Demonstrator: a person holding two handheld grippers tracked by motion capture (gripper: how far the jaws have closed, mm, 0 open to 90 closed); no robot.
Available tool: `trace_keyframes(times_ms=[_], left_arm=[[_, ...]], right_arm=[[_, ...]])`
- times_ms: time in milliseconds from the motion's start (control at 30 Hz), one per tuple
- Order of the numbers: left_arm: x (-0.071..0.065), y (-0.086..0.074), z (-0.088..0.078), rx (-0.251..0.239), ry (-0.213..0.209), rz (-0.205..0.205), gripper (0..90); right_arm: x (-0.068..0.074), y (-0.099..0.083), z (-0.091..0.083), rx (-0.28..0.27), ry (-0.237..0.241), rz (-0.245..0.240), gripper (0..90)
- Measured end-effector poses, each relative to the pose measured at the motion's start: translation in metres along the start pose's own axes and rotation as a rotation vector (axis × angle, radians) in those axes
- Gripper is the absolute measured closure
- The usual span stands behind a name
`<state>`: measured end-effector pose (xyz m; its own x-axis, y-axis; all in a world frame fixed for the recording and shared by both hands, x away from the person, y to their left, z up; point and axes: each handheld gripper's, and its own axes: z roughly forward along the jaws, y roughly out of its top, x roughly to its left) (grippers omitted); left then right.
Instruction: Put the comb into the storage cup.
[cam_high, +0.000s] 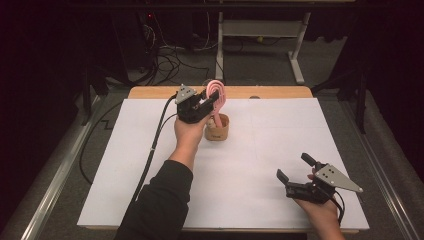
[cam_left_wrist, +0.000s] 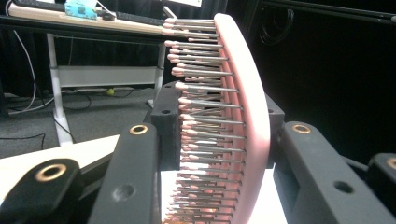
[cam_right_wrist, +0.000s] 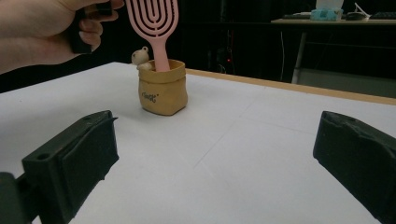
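The left gripper (cam_high: 209, 101) is clamped on the head of a pink brush (cam_high: 217, 97), one jaw on the bristle side and the other against the smooth curved back, as the left gripper view shows from close up, where the brush (cam_left_wrist: 243, 116) runs upright between the two black jaws with its metal pins pointing to the left of that view. The brush stands with its handle down inside a small tan pot (cam_high: 217, 129), which sits on the white table (cam_high: 260, 150) toward the far side, just in front of the wooden edge. In the right gripper view the pot (cam_right_wrist: 163, 88) looks like a soft bag with a rolled rim and a small printed word on its front, and a little bear figure (cam_right_wrist: 140, 58) peeks over the rim just beside the brush handle. The brush (cam_right_wrist: 152, 18) rises above the rim, roughly upright, with the left hand (cam_right_wrist: 42, 32) beside its head. The right gripper (cam_high: 299, 174) rests near the right front corner of the table, well apart from the pot, its jaws spread wide with nothing between them.
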<state>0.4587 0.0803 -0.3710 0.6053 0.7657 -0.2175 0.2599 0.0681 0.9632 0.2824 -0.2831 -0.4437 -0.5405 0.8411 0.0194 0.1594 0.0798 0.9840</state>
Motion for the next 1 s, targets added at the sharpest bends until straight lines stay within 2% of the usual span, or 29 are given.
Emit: trace_keyframes(times_ms=[233,367,433,567,600,1000], left_arm=[[0.0024,0.0003,-0.0007,0.007,0.009,0.008,60.6],[0.0044,-0.0014,-0.0001,0.033,0.017,0.022,56.9],[0.0048,-0.002,0.0002,0.039,0.021,0.028,52.4],[0.0056,-0.0021,-0.0005,0.043,0.025,0.041,52.2],[0.0059,-0.0019,-0.0005,0.042,0.028,0.039,48.3],[0.0084,-0.0021,-0.002,0.057,0.039,0.043,33.5]], right_arm=[[0.0003,-0.0001,0.0002,0.001,0.002,0.0,0.4],[-0.0001,0.0003,-0.0003,-0.004,-0.004,0.0,0.4],[-0.0002,0.0003,-0.0004,-0.003,-0.003,-0.002,0.3],[0.0002,0.0002,-0.0001,-0.002,-0.003,-0.001,0.4],[0.0002,0.0002,-0.0001,-0.002,-0.002,-0.002,0.4],[0.0003,0.0001,0.0,-0.001,-0.002,0.0,0.4]])
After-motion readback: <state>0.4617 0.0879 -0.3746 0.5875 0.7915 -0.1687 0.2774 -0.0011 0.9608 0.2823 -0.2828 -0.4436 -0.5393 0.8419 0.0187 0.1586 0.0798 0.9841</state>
